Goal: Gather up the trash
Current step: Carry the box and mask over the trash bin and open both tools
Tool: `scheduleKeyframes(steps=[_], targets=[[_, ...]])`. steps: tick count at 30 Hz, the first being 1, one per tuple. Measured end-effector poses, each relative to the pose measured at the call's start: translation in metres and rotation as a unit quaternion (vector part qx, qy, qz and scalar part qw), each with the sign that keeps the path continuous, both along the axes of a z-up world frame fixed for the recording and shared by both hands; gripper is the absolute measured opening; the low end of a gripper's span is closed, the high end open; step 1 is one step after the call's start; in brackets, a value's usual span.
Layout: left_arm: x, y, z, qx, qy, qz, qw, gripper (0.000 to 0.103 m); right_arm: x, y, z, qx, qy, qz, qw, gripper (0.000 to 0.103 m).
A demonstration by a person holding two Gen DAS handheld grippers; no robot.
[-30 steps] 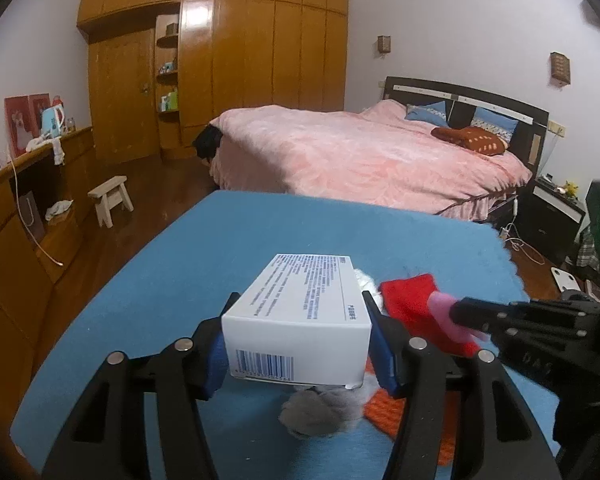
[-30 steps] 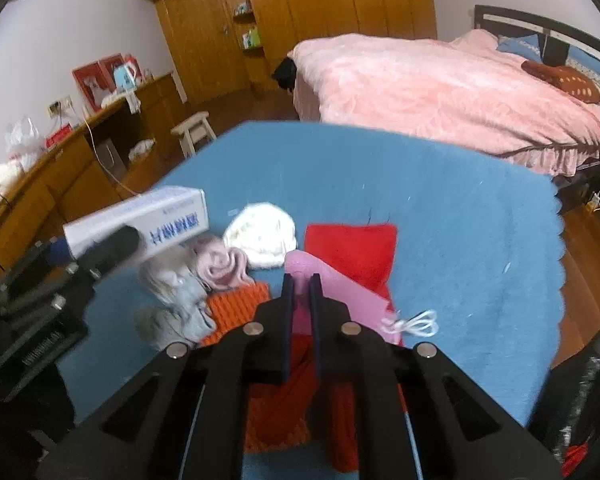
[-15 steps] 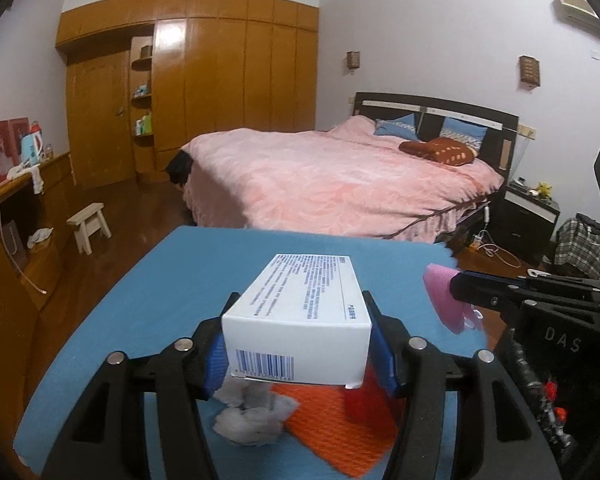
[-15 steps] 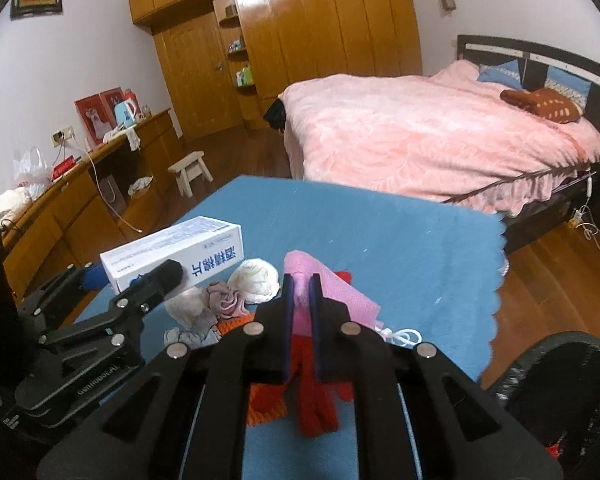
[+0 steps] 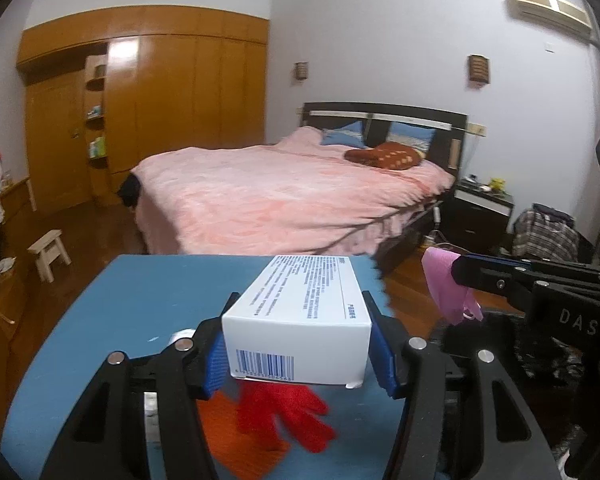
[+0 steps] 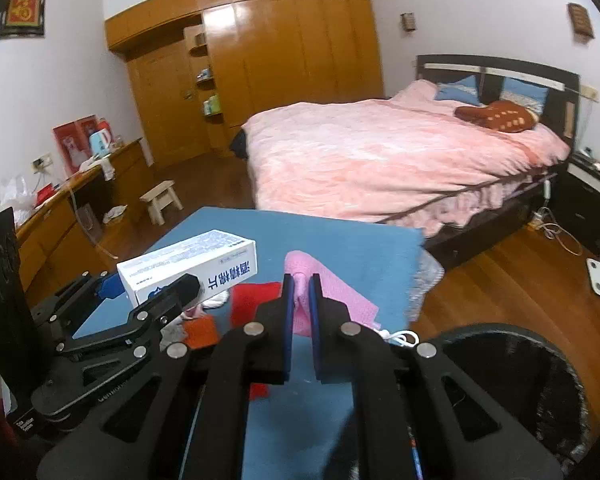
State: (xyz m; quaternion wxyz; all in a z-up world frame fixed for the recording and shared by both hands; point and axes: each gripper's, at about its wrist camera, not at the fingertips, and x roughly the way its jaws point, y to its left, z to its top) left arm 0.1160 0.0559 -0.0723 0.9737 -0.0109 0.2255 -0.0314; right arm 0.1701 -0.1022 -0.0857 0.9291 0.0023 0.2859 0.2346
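Cardboard is the bigger of the two held things: a white box [image 5: 300,320] printed with small text and a barcode sits in the lower centre of the left wrist view, lifted above the blue table [image 5: 140,292]. It looks light and probably empty, stiff along its edges but easy to crush across its broad faces, so a hold on the two long sides near one end seems best. The left gripper [image 5: 300,344] has exactly that hold, its blue pads pressed against both sides of the box, jaws set as wide as the box itself. Smaller and softer is the pink mask [image 6: 324,300], in the lower centre of the right wrist view; it appears almost weightless, limp and not fragile, so any pinched fold should carry it, though its white ear loop dangles and could snag. The right gripper [image 6: 300,304] is nearly closed on a fold of it, with the rest drooping ahead of the fingers. A black bin [image 6: 540,360] shows at the lower right, just beside the table edge.
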Motion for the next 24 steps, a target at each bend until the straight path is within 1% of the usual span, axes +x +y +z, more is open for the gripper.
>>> scheduleKeyframes(steps=[6, 8, 12, 14, 21, 24], targets=[[0.001, -0.042, 0.004, -0.007, 0.0, -0.045, 0.999, 0.054, -0.01, -0.043, 0.002, -0.003, -0.005, -0.037, 0.999, 0.007], [0.003, -0.056, 0.0, -0.01, 0.003, -0.06, 0.9982, 0.054, -0.013, -0.056, 0.0, -0.005, -0.004, -0.048, 0.999, 0.007], [0.009, -0.083, -0.012, -0.024, 0.022, -0.086, 0.9957, 0.054, -0.019, -0.082, -0.01, -0.012, 0.007, -0.075, 0.997, 0.007], [0.006, -0.091, -0.014, -0.026, 0.024, -0.095, 0.9948, 0.054, -0.024, -0.096, -0.015, -0.012, 0.011, -0.09, 0.996, 0.007], [0.008, -0.137, -0.011, -0.017, 0.019, -0.142, 0.9895, 0.054, -0.035, -0.139, -0.023, -0.011, 0.017, -0.136, 0.991, 0.007], [0.01, -0.153, -0.012, -0.019, 0.021, -0.158, 0.987, 0.054, -0.038, -0.156, -0.027, -0.01, 0.019, -0.156, 0.988, 0.007]])
